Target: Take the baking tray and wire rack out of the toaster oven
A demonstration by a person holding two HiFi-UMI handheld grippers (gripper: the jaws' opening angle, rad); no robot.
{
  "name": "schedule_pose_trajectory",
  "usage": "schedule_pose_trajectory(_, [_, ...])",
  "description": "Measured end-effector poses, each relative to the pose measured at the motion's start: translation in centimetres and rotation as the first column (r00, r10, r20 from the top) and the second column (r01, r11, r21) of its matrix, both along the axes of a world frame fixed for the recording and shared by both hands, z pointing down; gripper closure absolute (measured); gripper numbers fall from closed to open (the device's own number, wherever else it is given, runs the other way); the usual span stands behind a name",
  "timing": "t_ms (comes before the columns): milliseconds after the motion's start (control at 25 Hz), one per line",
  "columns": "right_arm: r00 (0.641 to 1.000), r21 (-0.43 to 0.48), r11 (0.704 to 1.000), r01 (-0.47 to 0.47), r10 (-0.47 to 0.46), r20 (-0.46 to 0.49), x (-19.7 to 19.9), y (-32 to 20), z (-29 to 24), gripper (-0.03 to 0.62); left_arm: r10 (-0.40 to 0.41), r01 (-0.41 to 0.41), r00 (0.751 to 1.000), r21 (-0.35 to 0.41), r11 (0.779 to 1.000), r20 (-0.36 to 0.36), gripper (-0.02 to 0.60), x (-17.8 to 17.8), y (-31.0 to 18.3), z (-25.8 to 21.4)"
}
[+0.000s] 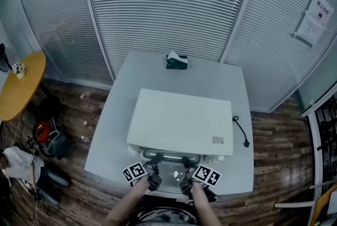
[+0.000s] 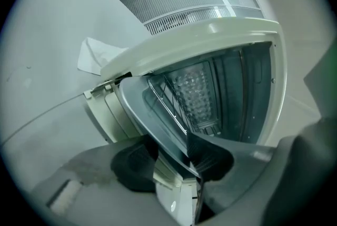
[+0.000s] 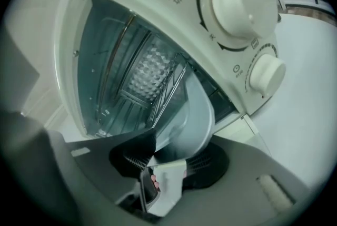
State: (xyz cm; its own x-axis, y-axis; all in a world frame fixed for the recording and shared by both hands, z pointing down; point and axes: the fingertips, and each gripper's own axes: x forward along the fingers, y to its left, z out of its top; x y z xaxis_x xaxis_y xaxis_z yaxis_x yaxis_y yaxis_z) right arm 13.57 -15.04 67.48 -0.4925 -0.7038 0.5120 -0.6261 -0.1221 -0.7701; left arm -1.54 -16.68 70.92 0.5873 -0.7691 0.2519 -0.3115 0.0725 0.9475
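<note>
A white toaster oven (image 1: 179, 119) stands on the white table (image 1: 226, 82) with its door (image 1: 171, 180) folded down toward me. The grey metal baking tray (image 2: 138, 106) sticks a little out of the cavity, and the wire rack (image 2: 169, 98) lies just above it inside. My left gripper (image 2: 171, 159) is shut on the tray's front rim, one pad under it and one inside. My right gripper (image 3: 168, 159) clamps the same tray (image 3: 197, 114) on the rim's other side, with the rack's rods (image 3: 169, 87) behind. Both grippers (image 1: 154, 163) (image 1: 185, 164) sit at the oven mouth.
Two white knobs (image 3: 245, 1) (image 3: 266, 75) are on the oven's control panel beside the right gripper. A green tissue box (image 1: 177, 61) stands at the table's far edge. A black power cord (image 1: 239, 130) lies right of the oven. Glass walls with blinds lie behind.
</note>
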Motion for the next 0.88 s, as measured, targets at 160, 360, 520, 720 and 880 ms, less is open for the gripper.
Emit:
schedule_pose_trajectory(160, [1.0,0.015,1.0,0.013,-0.013,-0.001,-0.2,1.1,-0.7,0.439,0.003,-0.003,1.0,-0.015,1.0,-0.005,0.408,-0.1,1.3,-0.4])
schedule_pose_trajectory(360, [0.999,0.037,0.999,0.034,-0.034,-0.005,0.1,2.6,-1.7,0.436,-0.019,0.019,1.0,-0.029,0.999,-0.018,0.407,0.1,3.4,-1.1])
schedule_pose_trajectory(520, [0.999,0.052,0.998,0.029,-0.03,0.019,0.1,3.6,-2.3,0.437,-0.045,0.043,0.998,-0.034,0.999,-0.047,0.413,0.0,4.6,-1.7])
schedule_pose_trajectory(720, [0.999,0.063,0.998,0.011,-0.014,0.044,-0.1,5.0,-2.8,0.442,-0.024,0.022,0.998,-0.035,0.999,-0.054,0.413,-0.2,5.9,-2.2])
schedule_pose_trajectory(880, [0.999,0.059,0.998,-0.007,0.004,0.05,-0.2,6.3,-3.0,0.447,-0.018,0.016,0.998,-0.04,0.999,-0.068,0.416,-0.3,7.3,-2.4])
